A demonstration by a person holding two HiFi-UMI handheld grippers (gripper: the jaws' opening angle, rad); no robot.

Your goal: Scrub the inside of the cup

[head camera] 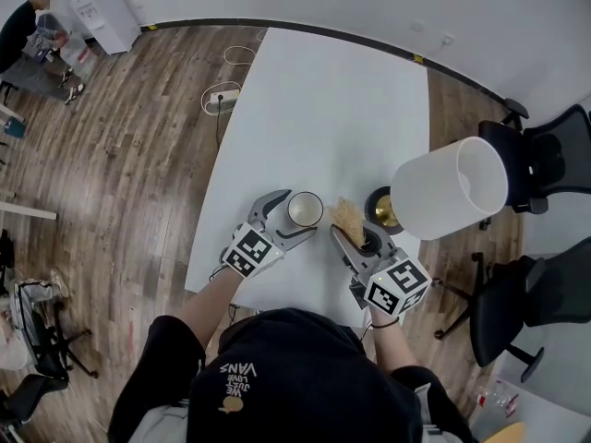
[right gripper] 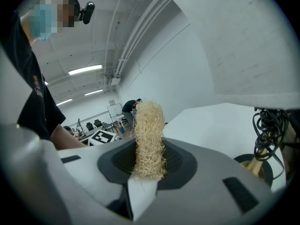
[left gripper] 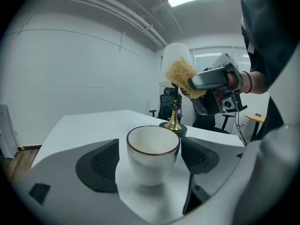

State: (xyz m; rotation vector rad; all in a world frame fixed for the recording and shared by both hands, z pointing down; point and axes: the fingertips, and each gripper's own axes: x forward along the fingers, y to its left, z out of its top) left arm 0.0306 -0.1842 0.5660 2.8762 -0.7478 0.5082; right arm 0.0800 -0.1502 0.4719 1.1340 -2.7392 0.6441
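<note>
From the head view, the long white table (head camera: 323,109) runs away from the person, and a small white ceramic cup with a dark rim (head camera: 306,209) stands upright near its near edge. The left gripper (head camera: 297,214) has its two grey jaws spread either side of the cup. Just right of it, the right gripper (head camera: 353,240) holds a straw-coloured fibrous loofah scrubber (head camera: 348,218). Further right is a table lamp with a big white shade (head camera: 450,188) and a brass base.

In the left gripper view, the cup sits on the tabletop between the black ribbed pads. The jaws stand wide, with a clear gap at the left pad, so nothing is clamped. Beyond the cup, the right gripper hangs in the air with the scrubber raised in front of the lamp.

In the right gripper view, the jaws are closed on the lower part of the scrubber, which sticks up from the pads. The lamp shade fills the upper right.
</note>
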